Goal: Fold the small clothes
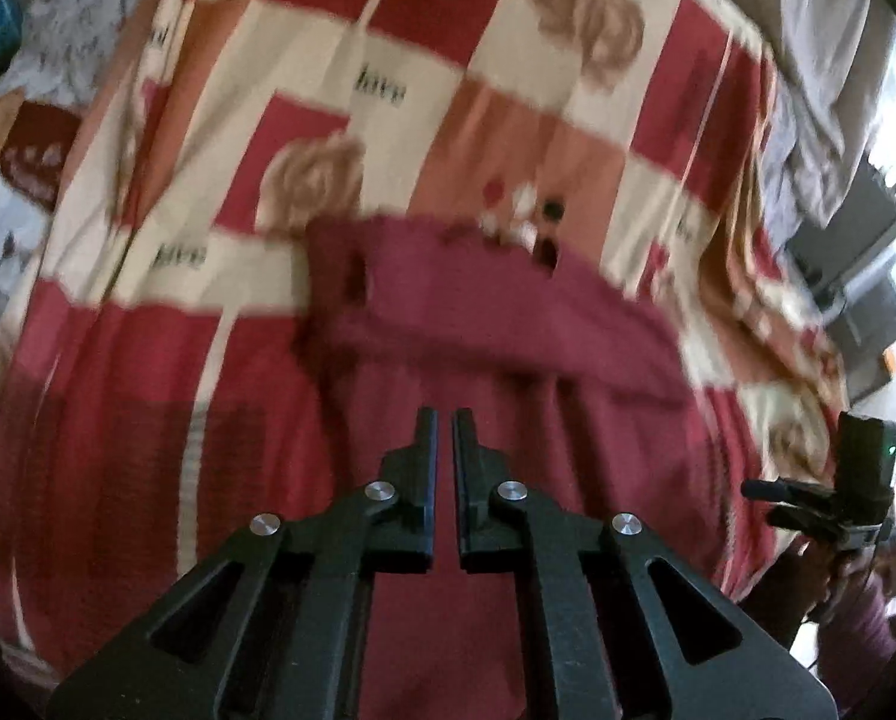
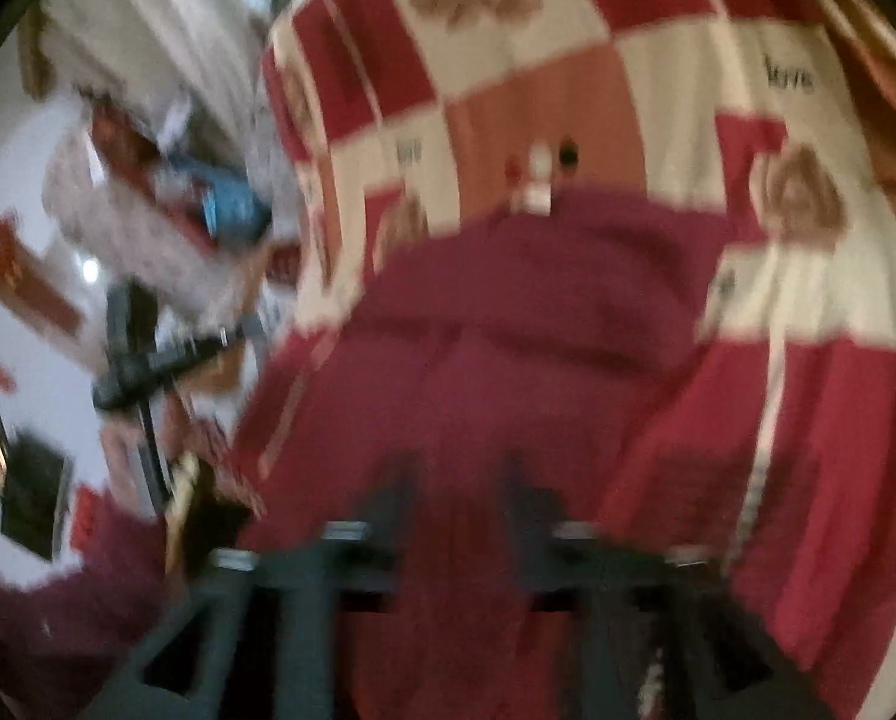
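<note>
Checked red and cream blanket [image 1: 448, 60] covers the bed. From the left view, the dark red cloth [image 1: 478, 312] lies bunched on it; the left gripper [image 1: 445, 426] is clenched, empty. From the right view, the right gripper [image 2: 457, 480] is released above the cloth. One fold looks done; next, grab an edge.

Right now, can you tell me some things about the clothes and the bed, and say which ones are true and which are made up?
1. A dark red garment lies on the checked bedspread. True.
2. The left tool is wide open. False: its fingers are nearly together, with nothing between them.
3. The bedspread has the word "love" printed on it. True.
4. The bedspread is plain blue. False: it has red, cream and orange squares.
5. The right tool is squeezing the garment. False: its fingers stand apart above the cloth.
</note>
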The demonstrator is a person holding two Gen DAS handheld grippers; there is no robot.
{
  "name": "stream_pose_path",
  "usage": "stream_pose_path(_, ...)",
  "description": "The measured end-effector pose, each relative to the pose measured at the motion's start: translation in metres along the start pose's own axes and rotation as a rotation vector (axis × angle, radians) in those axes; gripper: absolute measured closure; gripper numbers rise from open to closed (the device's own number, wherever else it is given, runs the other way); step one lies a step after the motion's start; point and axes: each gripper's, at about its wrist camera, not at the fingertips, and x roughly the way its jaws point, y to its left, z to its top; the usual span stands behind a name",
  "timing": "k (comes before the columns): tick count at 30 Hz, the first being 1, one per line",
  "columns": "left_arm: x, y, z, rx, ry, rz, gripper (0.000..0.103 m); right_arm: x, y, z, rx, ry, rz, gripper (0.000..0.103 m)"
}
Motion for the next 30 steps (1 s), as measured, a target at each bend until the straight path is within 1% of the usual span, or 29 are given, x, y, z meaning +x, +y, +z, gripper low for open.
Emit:
stream_pose_path(1,0.001,0.002,-0.011,0.004,0.029,0.009,0.086,0.005,-0.001,-0.012,-0.002,0.037,0.007,0.032)
stream_pose_path(2,0.002,0.004,-0.022,0.008,0.058,0.018,0.08,0.009,-0.001,-0.022,-0.006,0.068,0.006,0.032)
stream_pose_path(3,0.002,0.005,-0.031,0.012,0.079,0.024,0.065,0.014,-0.003,-0.033,-0.007,0.099,0.004,0.032)
stream_pose_path(4,0.002,0.006,-0.041,0.016,0.099,0.03,0.053,0.019,-0.006,-0.045,0.002,0.13,0.011,0.032)
stream_pose_path(5,0.002,0.009,-0.053,0.018,0.121,0.038,0.05,0.024,-0.01,-0.055,0.015,0.166,0.022,0.032)
stream_pose_path(7,0.002,0.013,-0.074,0.022,0.174,0.057,0.048,0.032,-0.013,-0.075,0.026,0.232,0.034,0.032)
stream_pose_path(9,0.002,0.019,-0.096,0.017,0.225,0.077,0.047,0.035,-0.015,-0.091,0.026,0.268,0.042,0.032)
stream_pose_path(13,0.006,0.026,-0.128,0.027,0.323,0.115,0.047,0.045,-0.012,-0.112,0.05,0.304,0.124,0.032)
stream_pose_path(15,0.008,0.028,-0.139,0.01,0.368,0.1,0.047,0.054,-0.005,-0.121,0.039,0.338,0.144,0.032)
stream_pose_path(17,0.01,0.03,-0.151,-0.006,0.42,0.07,0.047,0.061,0.003,-0.127,0.01,0.344,0.154,0.032)
stream_pose_path(19,0.01,0.032,-0.159,-0.012,0.427,0.068,0.047,0.069,0.005,-0.129,0.029,0.338,0.17,0.032)
stream_pose_path(21,0.01,0.035,-0.163,-0.025,0.428,0.084,0.047,0.074,0.003,-0.13,0.07,0.333,0.191,0.036)
stream_pose_path(24,0.009,0.042,-0.166,-0.05,0.441,0.101,0.047,0.078,0.003,-0.133,0.067,0.343,0.175,0.038)
stream_pose_path(26,0.001,0.043,-0.166,-0.057,0.423,0.07,0.047,0.077,0.007,-0.132,0.054,0.351,0.173,0.038)
stream_pose_path(27,0.0,0.042,-0.166,-0.05,0.42,0.065,0.043,0.078,0.011,-0.129,0.041,0.351,0.173,0.038)
stream_pose_path(28,-0.001,0.042,-0.167,-0.04,0.421,0.064,0.036,0.08,0.015,-0.126,0.026,0.343,0.167,0.038)
stream_pose_path(30,0.006,0.041,-0.17,-0.038,0.438,0.066,0.034,0.079,0.015,-0.121,0.023,0.327,0.159,0.038)
